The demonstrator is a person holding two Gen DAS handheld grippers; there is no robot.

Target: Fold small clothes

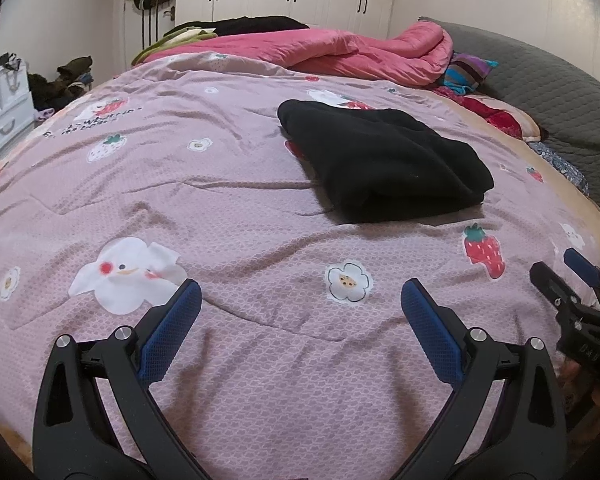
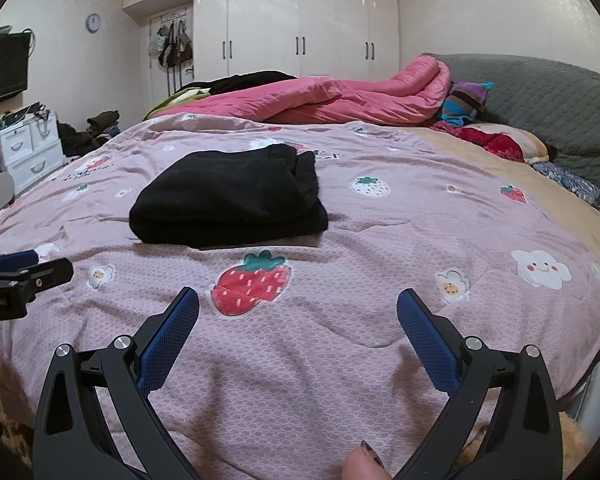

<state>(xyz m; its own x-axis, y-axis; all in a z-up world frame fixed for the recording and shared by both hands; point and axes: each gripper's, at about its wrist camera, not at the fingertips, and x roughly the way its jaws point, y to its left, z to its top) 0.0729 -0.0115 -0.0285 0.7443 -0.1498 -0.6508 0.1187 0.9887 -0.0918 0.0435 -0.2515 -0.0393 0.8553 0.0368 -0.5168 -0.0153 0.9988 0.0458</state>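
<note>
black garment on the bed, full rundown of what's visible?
The black garment is plain and dark with a soft, fleecy-looking surface, no print visible. It lies folded into a thick, roughly rectangular stack; layered edges show along the near side, and in the right wrist view a ribbed-looking edge bunches at its far right corner. It rests flat on the pink patterned bedspread, which alone touches it. Both hand-held grippers are open and well short of it.

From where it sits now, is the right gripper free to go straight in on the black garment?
Probably yes. The right gripper is open and the black garment lies ahead, slightly left, with only bare quilt between them. The left gripper sits off to the side.
</note>
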